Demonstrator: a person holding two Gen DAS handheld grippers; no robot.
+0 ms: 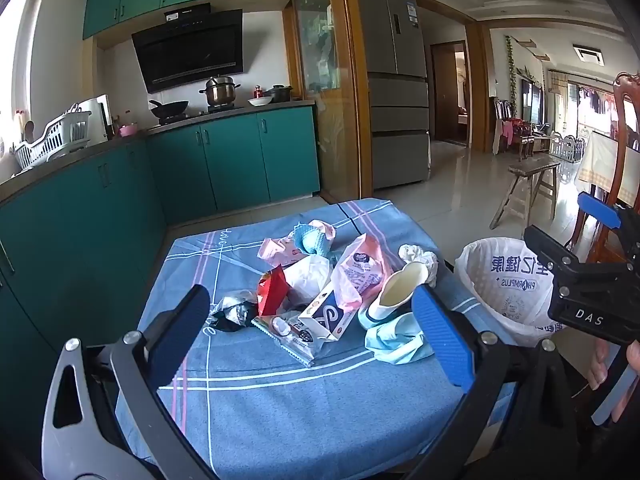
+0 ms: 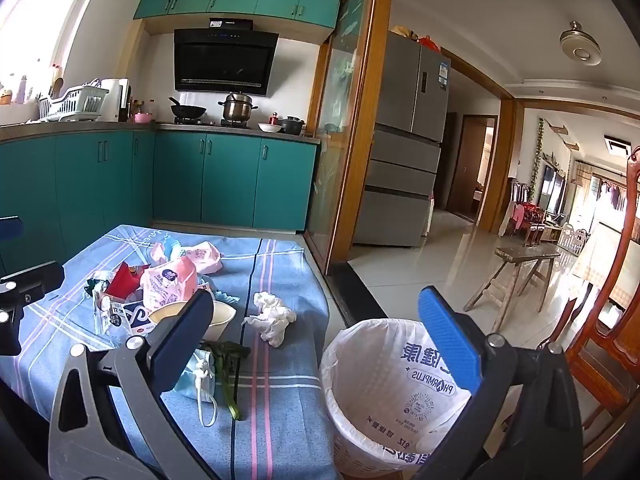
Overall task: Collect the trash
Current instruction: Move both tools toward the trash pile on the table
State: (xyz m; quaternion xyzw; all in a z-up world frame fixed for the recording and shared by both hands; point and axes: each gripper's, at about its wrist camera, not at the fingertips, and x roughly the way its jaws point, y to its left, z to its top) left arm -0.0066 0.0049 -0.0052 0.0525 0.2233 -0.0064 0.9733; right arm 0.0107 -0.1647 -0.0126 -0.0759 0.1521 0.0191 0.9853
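Note:
A heap of trash lies on the blue checked tablecloth (image 1: 280,400): pink wrappers (image 1: 360,272), a red packet (image 1: 272,290), a blue-and-white carton (image 1: 326,316), a tipped paper cup (image 1: 396,292), a crumpled tissue (image 1: 418,258) and a pale blue face mask (image 1: 396,340). My left gripper (image 1: 316,328) hovers open just short of the heap, nothing between its fingers. A white-lined bin (image 2: 340,344) stands by the table's right edge. Above and before the bin, my right gripper (image 2: 318,336) is open and empty. The tissue (image 2: 272,316), the mask (image 2: 198,376) and a green stem (image 2: 230,376) lie to its left.
Teal kitchen cabinets (image 1: 240,160) run behind and left of the table. A wooden stool (image 2: 516,276) stands on the tiled floor beyond the bin, and a wooden chair (image 2: 612,320) is at the far right. A glass sliding door (image 2: 340,140) and a fridge (image 2: 408,140) lie further back.

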